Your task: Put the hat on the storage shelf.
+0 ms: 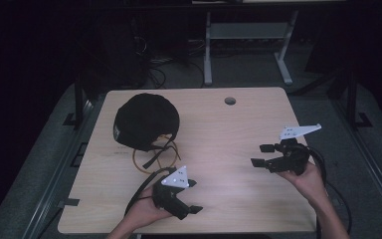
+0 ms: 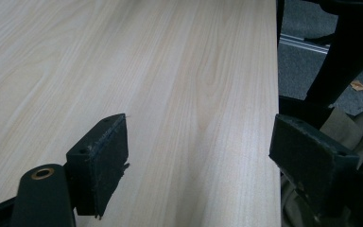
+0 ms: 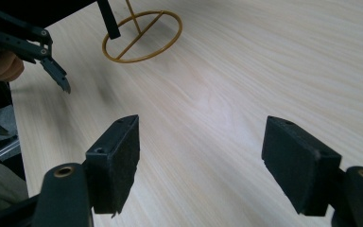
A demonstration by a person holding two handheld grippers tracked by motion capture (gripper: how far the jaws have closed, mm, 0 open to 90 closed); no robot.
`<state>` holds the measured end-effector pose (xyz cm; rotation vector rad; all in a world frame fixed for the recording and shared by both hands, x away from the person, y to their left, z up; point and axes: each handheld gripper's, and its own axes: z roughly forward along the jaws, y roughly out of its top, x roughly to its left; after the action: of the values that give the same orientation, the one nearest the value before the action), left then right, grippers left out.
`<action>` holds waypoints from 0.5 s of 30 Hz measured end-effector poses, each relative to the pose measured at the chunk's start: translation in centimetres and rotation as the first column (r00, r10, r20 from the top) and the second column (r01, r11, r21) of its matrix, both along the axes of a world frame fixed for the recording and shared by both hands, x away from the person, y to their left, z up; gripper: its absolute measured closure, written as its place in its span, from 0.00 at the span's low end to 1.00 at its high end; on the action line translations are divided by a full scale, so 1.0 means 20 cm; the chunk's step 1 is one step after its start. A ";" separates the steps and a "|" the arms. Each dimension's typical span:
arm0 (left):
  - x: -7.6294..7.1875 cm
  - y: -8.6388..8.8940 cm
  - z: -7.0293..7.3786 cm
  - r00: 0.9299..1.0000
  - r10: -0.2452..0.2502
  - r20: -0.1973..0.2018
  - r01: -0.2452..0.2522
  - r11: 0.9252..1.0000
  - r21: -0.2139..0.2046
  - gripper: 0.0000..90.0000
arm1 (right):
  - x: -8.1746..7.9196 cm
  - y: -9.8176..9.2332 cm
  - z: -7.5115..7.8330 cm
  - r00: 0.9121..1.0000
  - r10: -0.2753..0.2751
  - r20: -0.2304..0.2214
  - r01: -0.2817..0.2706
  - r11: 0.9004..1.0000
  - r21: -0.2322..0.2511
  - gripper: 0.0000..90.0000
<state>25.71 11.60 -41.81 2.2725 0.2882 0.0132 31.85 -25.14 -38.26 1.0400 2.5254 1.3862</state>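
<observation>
A black cap (image 1: 146, 119) sits on a gold wire stand at the table's back left; the stand's ring base (image 1: 151, 160) lies on the wood in front of it, and black straps hang down over it. In the right gripper view the ring base (image 3: 142, 35) lies far ahead, with a strap end (image 3: 108, 19) above it. My left gripper (image 1: 195, 196) is near the front edge, open and holding nothing (image 2: 203, 142). Over the right side of the table, my right gripper (image 1: 260, 155) points left, open and holding nothing (image 3: 201, 151). Both are apart from the cap.
The light wooden table (image 1: 219, 134) has a round cable hole (image 1: 230, 101) at the back. Dark floor, cables and a grey desk frame (image 1: 243, 35) lie beyond it. In the left gripper view the table's edge (image 2: 276, 94) runs beside a dark chair leg.
</observation>
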 end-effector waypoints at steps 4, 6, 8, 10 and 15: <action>0.00 0.00 0.00 1.000 0.001 0.000 -0.001 1.000 0.001 0.22 | -0.03 -0.03 -0.03 1.000 -0.010 -0.002 0.010 1.000 -0.002 0.31; 0.00 0.00 0.00 1.000 0.003 -0.001 -0.003 1.000 -0.001 0.22 | -0.04 -0.04 -0.04 1.000 -0.019 -0.009 0.018 1.000 -0.004 0.31; 0.00 0.00 0.00 1.000 0.004 -0.001 -0.004 1.000 0.000 0.22 | -0.05 -0.06 -0.06 1.000 -0.024 -0.011 0.024 1.000 -0.002 0.31; 0.00 0.00 0.00 1.000 0.005 -0.001 -0.005 1.000 -0.001 0.22 | -0.07 -0.07 -0.08 0.999 -0.031 -0.014 0.031 1.000 0.003 0.31; 0.00 0.01 0.00 1.000 0.005 0.000 -0.005 1.000 -0.002 0.22 | -0.10 -0.11 -0.12 0.999 -0.044 -0.025 0.045 0.999 0.008 0.31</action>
<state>25.76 11.70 -41.86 2.2702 0.2939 0.0160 29.81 -27.28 -40.58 1.1150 2.4994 1.3827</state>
